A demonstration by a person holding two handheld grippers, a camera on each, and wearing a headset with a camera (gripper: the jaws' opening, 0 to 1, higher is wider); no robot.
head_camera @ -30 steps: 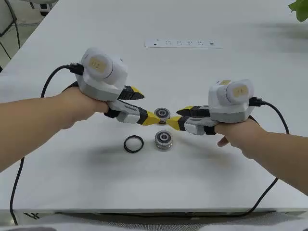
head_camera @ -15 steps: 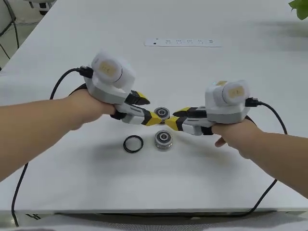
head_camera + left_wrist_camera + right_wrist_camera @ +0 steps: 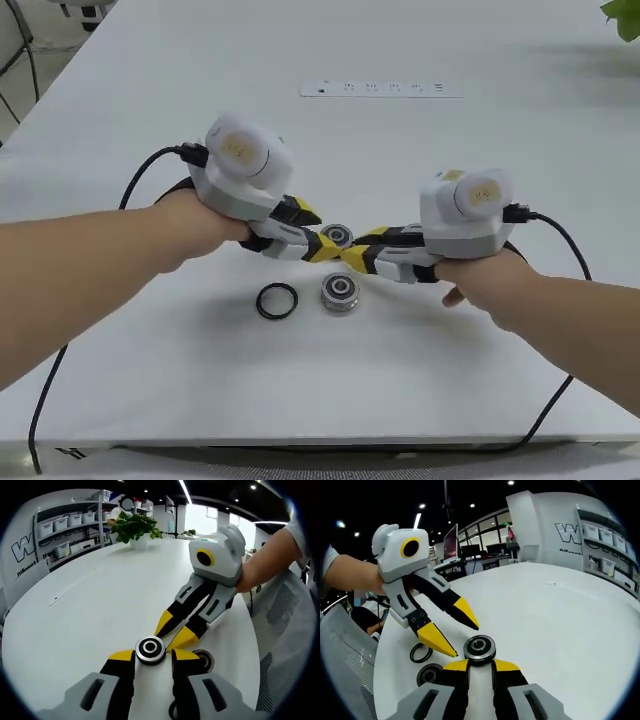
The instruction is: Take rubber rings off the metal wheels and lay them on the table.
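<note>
A metal wheel (image 3: 337,236) with a black rubber ring around its rim hangs above the white table (image 3: 150,110). My right gripper (image 3: 352,250) is shut on it from the right. My left gripper (image 3: 318,230) is open, one jaw on each side of that wheel (image 3: 151,650). In the right gripper view the wheel (image 3: 479,649) sits at my own jaw tips, and the left gripper (image 3: 462,640) reaches in with its jaws spread. A loose black rubber ring (image 3: 277,300) lies on the table beside a second metal wheel (image 3: 340,289), just below the grippers.
A white power strip (image 3: 380,90) lies far back on the table. A potted plant (image 3: 135,527) stands at the far right corner. Black cables (image 3: 560,240) trail from both grippers. The table's front edge (image 3: 320,442) runs close to the person.
The left gripper has moved right, in toward the held wheel, and its jaws now straddle it. The right gripper has shifted slightly left. The ring and wheel on the table have stayed put.
</note>
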